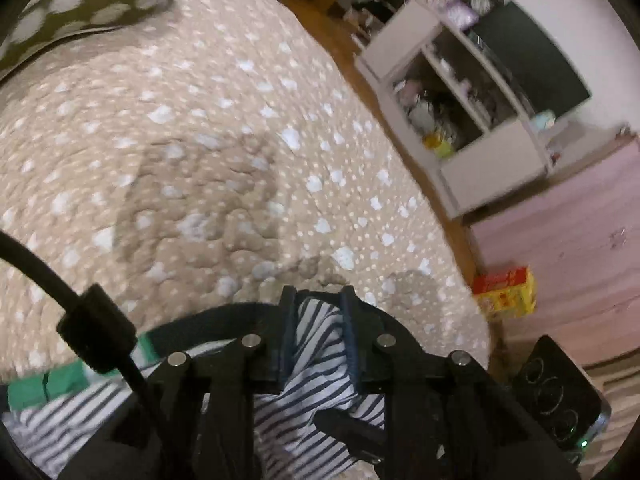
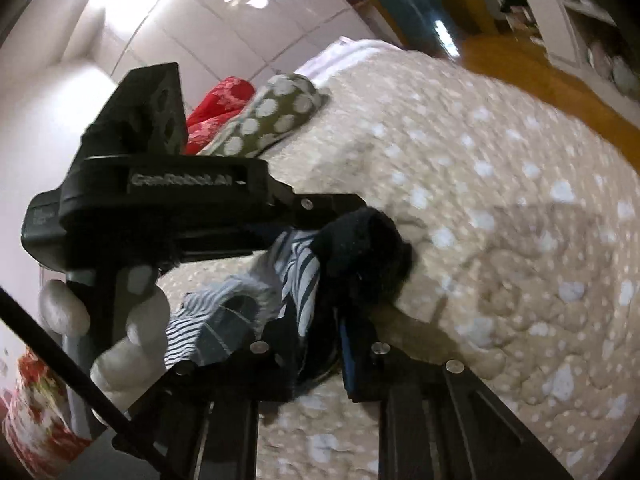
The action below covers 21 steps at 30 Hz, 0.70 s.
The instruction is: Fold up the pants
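Gripping the striped pants (image 1: 320, 344) at their dark waistband, the left gripper (image 1: 318, 308) is clamped on a bunch of the cloth, which fills the gap between its jaws. The right gripper (image 2: 318, 332) likewise pinches striped fabric, its jaws closed on the garment just beside the other tool. The two grips so near each other probably bring the edges together for a fold. Beneath, the spotted beige bedspread (image 1: 208, 128) serves as the folding surface. Farther off lie a green dotted pillow (image 2: 276, 116), a white shelf unit (image 1: 452, 112) and a red-and-yellow box (image 1: 506, 290).
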Tool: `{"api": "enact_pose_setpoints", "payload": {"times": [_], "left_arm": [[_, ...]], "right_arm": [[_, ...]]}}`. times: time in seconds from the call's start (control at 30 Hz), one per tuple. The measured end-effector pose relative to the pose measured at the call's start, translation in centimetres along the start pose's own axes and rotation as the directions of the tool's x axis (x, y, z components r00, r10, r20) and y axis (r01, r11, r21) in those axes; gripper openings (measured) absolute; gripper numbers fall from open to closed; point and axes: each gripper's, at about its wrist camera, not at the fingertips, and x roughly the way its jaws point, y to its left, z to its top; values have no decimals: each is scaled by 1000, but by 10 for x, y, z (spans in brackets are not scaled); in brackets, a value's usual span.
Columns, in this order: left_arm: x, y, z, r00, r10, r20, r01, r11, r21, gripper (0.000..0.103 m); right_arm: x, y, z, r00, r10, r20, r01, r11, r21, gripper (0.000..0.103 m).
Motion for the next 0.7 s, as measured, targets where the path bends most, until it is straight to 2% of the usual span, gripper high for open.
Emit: {"api": "enact_pose_setpoints", "payload": {"times": [0.1,0.2,0.23,0.27,0.33,0.37,0.43,0.53,0.6,0.63,0.7], "left_arm": [[-33,23,-12,995,-37,90,44,996,-78,21],[-67,54,-31,983,-44,178,74,983,-165,21],[-75,67,-40,978,-49,205,91,974,-205,23],[-83,81,-46,974,-55,222,110,964,-243,30],[-100,113,-68,963,-58,263,148,930,-336,36],[-108,124,-80,959,-55,279,159,917,-367,36],[-127,138,-103,950,-54,309,179,901,-396,37],[-153,138,-130,938,1,346,143,909,-391,48],[-169,135,-149,929,60,364,87,923,-374,49],[-177,134,-157,925,92,368,55,928,-370,49],[-188,132,-174,914,160,374,-16,932,-361,49]], "right_arm": [[0,28,3,1000,20,-2,-20,997,-78,18],[6,54,2,999,47,-24,-50,988,-143,18],[13,66,0,997,57,-44,-63,983,-173,18],[18,73,-3,996,66,-61,-77,979,-191,18],[35,90,-13,988,88,-125,-115,968,-224,21],[43,95,-19,983,97,-158,-132,964,-233,24],[54,105,-30,969,107,-223,-163,954,-250,47],[49,118,-37,953,149,-265,-223,936,-273,49],[36,121,-26,944,205,-260,-273,926,-259,49],[24,120,-18,947,220,-233,-278,925,-259,49],[13,118,-4,964,193,-181,-236,936,-261,49]]}}
